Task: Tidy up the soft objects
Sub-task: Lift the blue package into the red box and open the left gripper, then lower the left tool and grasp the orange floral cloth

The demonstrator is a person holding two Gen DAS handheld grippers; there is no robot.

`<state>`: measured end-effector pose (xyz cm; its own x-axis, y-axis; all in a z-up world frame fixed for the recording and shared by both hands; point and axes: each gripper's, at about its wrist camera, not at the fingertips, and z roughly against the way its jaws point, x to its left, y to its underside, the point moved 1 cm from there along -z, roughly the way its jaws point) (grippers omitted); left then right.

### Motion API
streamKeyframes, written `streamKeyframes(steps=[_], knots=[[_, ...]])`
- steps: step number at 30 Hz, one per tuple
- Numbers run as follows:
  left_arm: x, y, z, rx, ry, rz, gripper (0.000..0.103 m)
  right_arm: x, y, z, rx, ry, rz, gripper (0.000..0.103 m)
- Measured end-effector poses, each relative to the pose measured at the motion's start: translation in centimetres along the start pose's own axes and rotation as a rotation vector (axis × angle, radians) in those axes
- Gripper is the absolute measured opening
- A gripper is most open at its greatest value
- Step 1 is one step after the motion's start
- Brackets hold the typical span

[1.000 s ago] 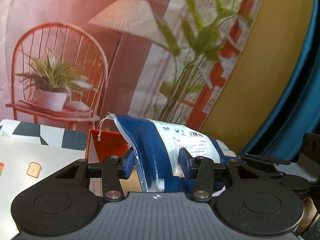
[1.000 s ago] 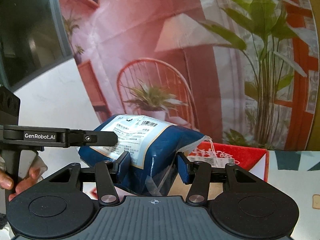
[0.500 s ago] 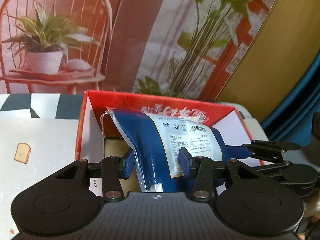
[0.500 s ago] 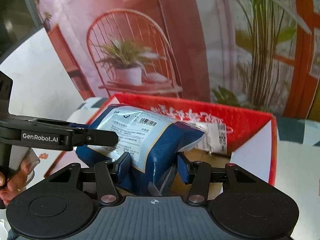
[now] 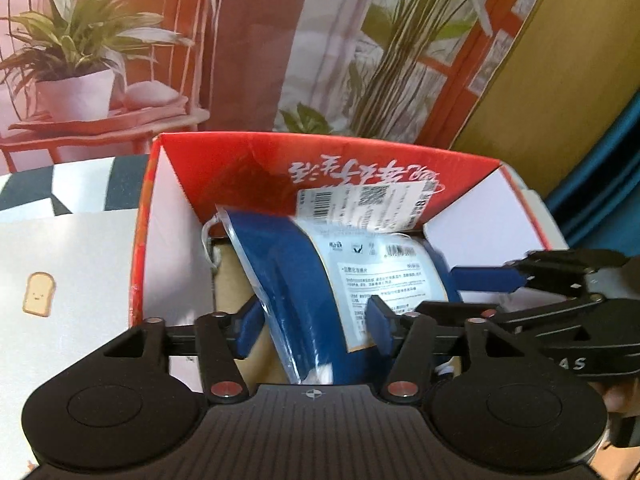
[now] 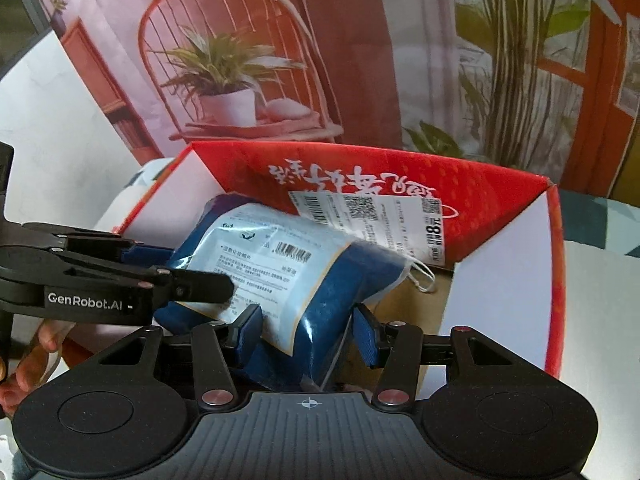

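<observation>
A printed backdrop (image 5: 248,60) of a wire chair and potted plants fills the view from 10 to 2 o'clock. Below it lies a white tabletop (image 5: 72,264) with a toast motif at 9 o'clock. The open red box (image 5: 360,168) sits centrally. Inside it, the blue packet (image 5: 296,280) is clamped between the left gripper (image 5: 314,322) and right gripper (image 6: 308,332), both closed on it.

"GenRobot.AI" in white on the black left gripper (image 6: 192,286) at left of the right wrist view, large "8" on the white shipping label (image 6: 372,220) stuck to the red cardboard box (image 6: 500,196), letters "AS" on the black right gripper (image 5: 486,280) at right of the left wrist view
</observation>
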<state>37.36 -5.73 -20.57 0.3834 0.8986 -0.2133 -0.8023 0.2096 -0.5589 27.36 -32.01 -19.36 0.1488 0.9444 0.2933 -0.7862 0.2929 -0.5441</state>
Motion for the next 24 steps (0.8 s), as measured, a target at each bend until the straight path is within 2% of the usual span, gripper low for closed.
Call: streamKeyframes(steps=[2, 5, 9, 10, 11, 12, 14, 16, 18, 21, 24], knots=[[0.0, 0.0, 0.2, 0.008, 0.007, -0.001, 0.063, 0.1, -0.1, 0.2, -0.007, 0.029, 0.012, 0.050], [-0.4, 0.2, 1.3, -0.010, 0.001, -0.029, 0.073, 0.3, 0.0, 0.9, -0.027, 0.054, 0.030, 0.053], [-1.0, 0.5, 3.0, -0.040, 0.012, -0.046, 0.074, 0.6, 0.6, 2.5, -0.070, 0.069, 0.043, 0.057], [-1.2, 0.7, 3.5, -0.050, 0.011, -0.053, 0.074, 0.7, 0.8, 2.9, -0.086, 0.068, 0.043, 0.062], [-1.4, 0.9, 4.1, -0.063, 0.008, -0.063, 0.074, 0.9, 1.1, 3.4, -0.103, 0.065, 0.040, 0.072], [-1.6, 1.1, 4.7, -0.074, 0.003, -0.073, 0.074, 1.0, 1.5, 4.1, -0.126, 0.062, 0.037, 0.075], [-2.2, 1.8, 6.0, -0.103, -0.010, -0.093, 0.074, 1.3, 2.2, 5.2, -0.161, 0.062, 0.037, 0.087], [-2.7, 2.6, 7.4, -0.136, -0.027, -0.107, 0.076, 1.7, 3.0, 6.3, -0.202, 0.077, 0.038, 0.097], [-3.1, 3.6, 8.7, -0.167, -0.045, -0.115, 0.080, 2.0, 4.0, 7.6, -0.245, 0.075, 0.038, 0.103], [-3.6, 5.5, 10.8, -0.212, -0.056, -0.119, 0.085, 2.1, 5.7, 9.4, -0.300, 0.073, 0.025, 0.103], [-4.1, 7.6, 12.2, -0.235, -0.073, -0.130, 0.085, 2.2, 7.6, 11.0, -0.353, 0.083, 0.000, 0.103]])
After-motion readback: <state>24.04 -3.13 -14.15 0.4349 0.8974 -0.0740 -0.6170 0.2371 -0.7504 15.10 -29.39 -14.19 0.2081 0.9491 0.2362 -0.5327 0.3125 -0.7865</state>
